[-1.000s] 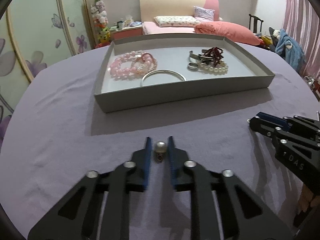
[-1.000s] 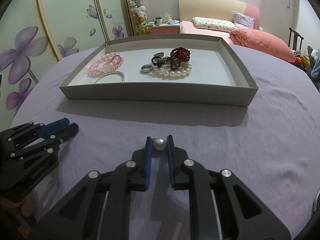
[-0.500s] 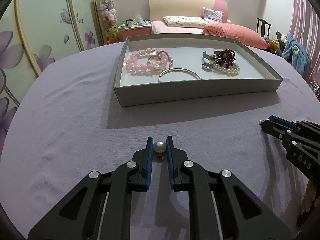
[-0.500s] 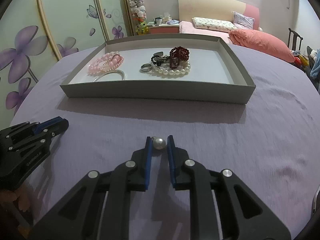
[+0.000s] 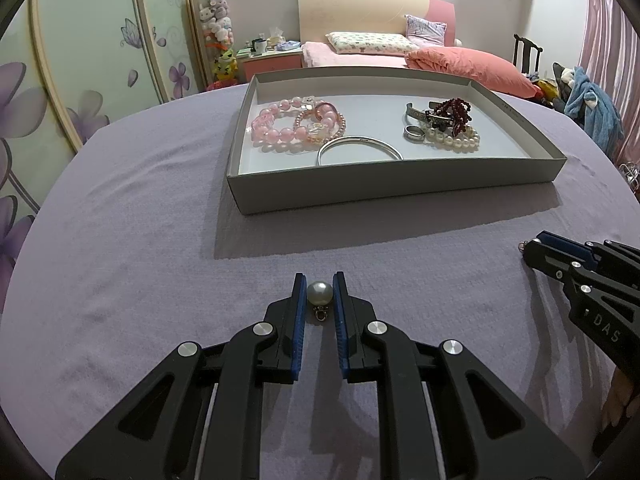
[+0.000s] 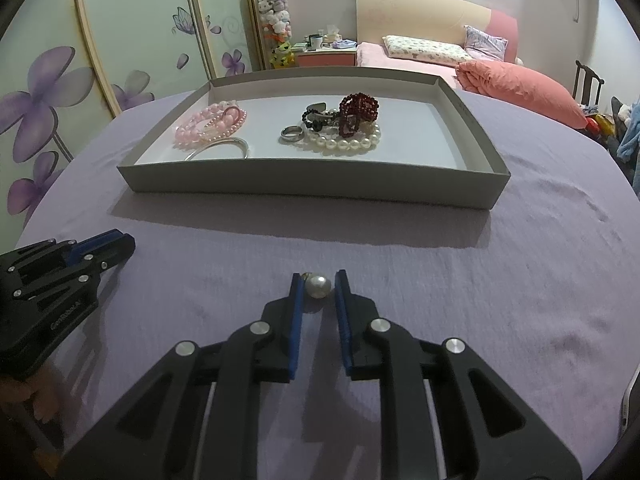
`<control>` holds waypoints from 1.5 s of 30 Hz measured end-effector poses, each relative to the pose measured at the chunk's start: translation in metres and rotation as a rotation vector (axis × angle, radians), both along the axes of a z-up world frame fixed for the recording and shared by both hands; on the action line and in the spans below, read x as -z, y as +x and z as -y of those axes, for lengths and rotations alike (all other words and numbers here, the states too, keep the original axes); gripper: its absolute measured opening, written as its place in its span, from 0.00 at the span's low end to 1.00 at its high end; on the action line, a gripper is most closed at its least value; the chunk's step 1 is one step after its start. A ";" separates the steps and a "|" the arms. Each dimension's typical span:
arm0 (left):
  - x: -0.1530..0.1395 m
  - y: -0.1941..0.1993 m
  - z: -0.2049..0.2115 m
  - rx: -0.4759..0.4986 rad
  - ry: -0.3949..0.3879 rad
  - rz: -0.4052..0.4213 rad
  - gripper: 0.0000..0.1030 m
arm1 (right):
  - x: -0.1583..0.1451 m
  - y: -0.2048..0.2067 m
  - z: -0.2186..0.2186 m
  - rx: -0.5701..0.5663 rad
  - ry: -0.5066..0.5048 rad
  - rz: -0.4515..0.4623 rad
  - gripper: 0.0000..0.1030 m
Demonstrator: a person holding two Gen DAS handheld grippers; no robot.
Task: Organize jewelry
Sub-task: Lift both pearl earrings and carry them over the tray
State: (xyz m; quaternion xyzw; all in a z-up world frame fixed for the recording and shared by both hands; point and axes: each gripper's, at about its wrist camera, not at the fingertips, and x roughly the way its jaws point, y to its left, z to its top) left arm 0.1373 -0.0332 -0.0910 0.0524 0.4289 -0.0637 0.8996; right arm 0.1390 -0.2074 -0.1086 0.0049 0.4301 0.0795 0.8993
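Note:
My left gripper [image 5: 319, 294] is shut on a pearl earring [image 5: 319, 293], its small hook hanging below. My right gripper [image 6: 318, 286] is shut on a second pearl earring [image 6: 318, 287]. Both hover over the purple cloth in front of a grey tray [image 5: 392, 190], which also shows in the right wrist view [image 6: 312, 184]. In the tray lie pink bead bracelets [image 5: 296, 126], a silver bangle [image 5: 360, 148], a silver ring [image 5: 414, 133], a white pearl bracelet [image 5: 454, 140] and a dark red bead bracelet [image 5: 454, 110]. The right gripper appears at the right edge of the left wrist view [image 5: 532, 246], the left gripper at the left of the right wrist view [image 6: 120, 244].
The table is covered by a purple cloth [image 5: 140, 220]. Behind it stand a bed with pink bedding [image 5: 460, 62], a wardrobe with flower doors [image 5: 80, 60] and a chair with clothes [image 5: 588, 100].
The left gripper has swung to the right and nearer the tray while holding its earring. The right gripper has held almost still, easing slightly toward the tray.

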 end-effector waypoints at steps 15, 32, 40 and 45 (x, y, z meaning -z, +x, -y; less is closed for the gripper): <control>0.000 -0.008 -0.006 0.003 -0.030 -0.004 0.14 | -0.002 -0.011 0.001 -0.002 0.015 -0.013 0.13; -0.063 -0.040 -0.008 -0.058 -0.084 0.418 0.14 | -0.084 -0.053 -0.015 0.028 0.011 0.476 0.13; -0.080 -0.045 0.000 -0.058 -0.079 0.567 0.14 | -0.107 -0.063 -0.021 0.065 -0.037 0.681 0.13; -0.083 -0.039 0.005 -0.052 -0.078 0.589 0.14 | -0.114 -0.055 -0.017 0.091 -0.027 0.711 0.13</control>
